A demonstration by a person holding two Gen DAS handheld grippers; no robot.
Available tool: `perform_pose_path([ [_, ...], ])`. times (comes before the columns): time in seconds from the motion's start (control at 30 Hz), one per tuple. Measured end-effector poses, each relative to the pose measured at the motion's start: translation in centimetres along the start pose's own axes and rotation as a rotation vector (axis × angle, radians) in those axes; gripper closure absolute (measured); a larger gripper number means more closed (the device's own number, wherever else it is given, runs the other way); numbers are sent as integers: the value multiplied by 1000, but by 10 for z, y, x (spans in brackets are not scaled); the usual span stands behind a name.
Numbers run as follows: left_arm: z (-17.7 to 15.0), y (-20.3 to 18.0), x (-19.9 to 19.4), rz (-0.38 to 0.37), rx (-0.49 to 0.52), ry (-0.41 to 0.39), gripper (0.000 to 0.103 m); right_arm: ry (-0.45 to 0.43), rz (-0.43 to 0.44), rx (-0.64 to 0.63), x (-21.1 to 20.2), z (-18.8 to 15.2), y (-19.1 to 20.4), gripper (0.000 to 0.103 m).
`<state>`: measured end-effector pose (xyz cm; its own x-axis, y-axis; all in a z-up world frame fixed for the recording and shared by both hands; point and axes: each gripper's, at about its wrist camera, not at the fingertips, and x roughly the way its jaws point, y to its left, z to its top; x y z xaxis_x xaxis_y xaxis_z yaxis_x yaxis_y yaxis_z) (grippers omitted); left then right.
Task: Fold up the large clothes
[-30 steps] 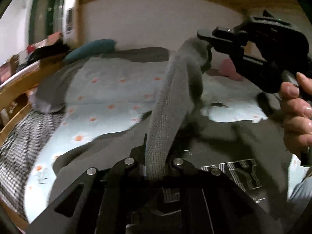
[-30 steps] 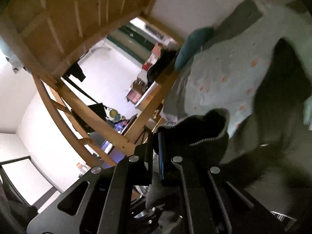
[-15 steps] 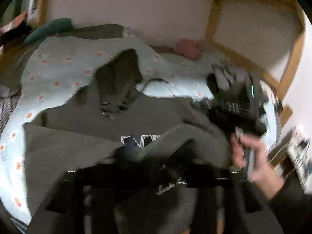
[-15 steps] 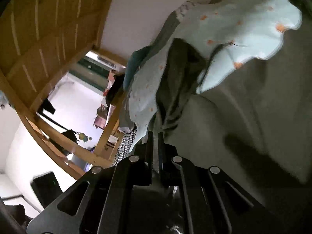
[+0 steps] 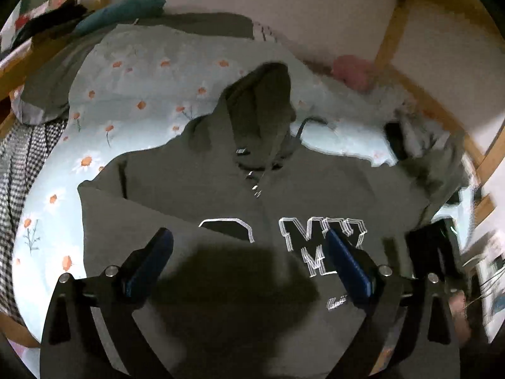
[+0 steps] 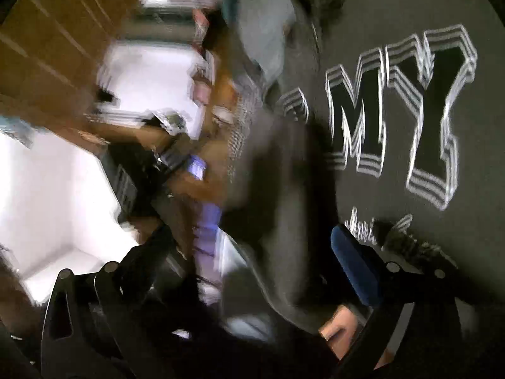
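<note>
I hold a two-finger gripper in each hand over a bed. A dark grey hoodie (image 5: 195,186) lies front up on a pale blue quilt (image 5: 132,94) printed with small orange flowers. Its hood (image 5: 262,101) points away from me toward the far wall. One sleeve is folded across the chest and covers part of the white-outlined lettering (image 5: 322,243).

My left gripper (image 5: 249,265) hangs above the lower front of the hoodie. Its jaws have just been opening and now stand wide apart, blue pads showing, with nothing between them. Its shadow falls on the cloth below.

My right gripper (image 6: 252,252) is close over the lettering (image 6: 394,117), in a blurred view. Its jaws have also just been opening and stand wide, gripping nothing. The tip of one blue pad (image 6: 356,268) lies near the small script under the big letters; whether it touches the cloth I cannot tell.

Past the hoodie's right side, a blurred grey bundle of cloth (image 5: 426,154) sits on the quilt. A teal pillow (image 5: 123,9) and a pink cushion (image 5: 353,69) lie at the far end, beside the wooden frame (image 5: 388,31).
</note>
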<state>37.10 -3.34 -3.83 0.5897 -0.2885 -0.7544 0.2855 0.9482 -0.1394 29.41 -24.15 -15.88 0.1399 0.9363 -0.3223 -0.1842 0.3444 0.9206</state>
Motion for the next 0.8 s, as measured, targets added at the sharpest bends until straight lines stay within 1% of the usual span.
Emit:
perform_pose_path([
  [0.03,-2,0,7,30,22,8,8,3,-107,-57,9,-8,8,3],
  [0.07,-4,1,22,90,56,18,8,11,-249,-156,23,-19,18,3],
  [0.1,-7,4,33,134,72,29,8,28,-335,-221,33,-25,24,3],
  [0.13,-10,8,46,163,80,49,8,60,-434,-288,47,-32,28,3],
  [0.17,-15,15,65,170,74,89,8,68,-462,-291,54,-35,26,3],
  [0.23,-29,32,99,162,29,165,8,46,-424,-242,55,-35,20,3],
  [0.27,-34,36,103,154,23,148,6,34,-419,-231,55,-33,19,3],
  [0.3,-38,37,100,151,23,101,6,33,-426,-232,57,-33,20,6],
  [0.33,-40,36,97,157,28,75,6,23,-456,-276,57,-34,26,36],
  [0.37,-42,34,94,164,28,51,6,23,-467,-325,57,-35,33,81],
  [0.43,-41,35,88,138,5,27,6,-3,-499,-412,59,-40,51,84],
  [0.47,-40,37,86,129,-7,26,6,-24,-519,-469,60,-41,62,87],
  [0.53,-34,44,83,106,-51,23,6,-54,-541,-511,61,-36,77,89],
  [0.57,-30,49,80,91,-84,14,7,-95,-529,-527,55,-31,85,90],
  [0.63,-25,54,70,69,-134,-20,7,-191,-541,-554,39,-18,102,91],
  [0.7,-14,60,51,32,-189,-84,7,-301,-589,-607,21,-3,128,91],
  [0.73,-7,59,40,18,-208,-126,7,-367,-639,-654,10,5,142,91],
  [0.8,-3,59,21,0,-231,-208,7,-528,-761,-808,-17,9,184,91],
])
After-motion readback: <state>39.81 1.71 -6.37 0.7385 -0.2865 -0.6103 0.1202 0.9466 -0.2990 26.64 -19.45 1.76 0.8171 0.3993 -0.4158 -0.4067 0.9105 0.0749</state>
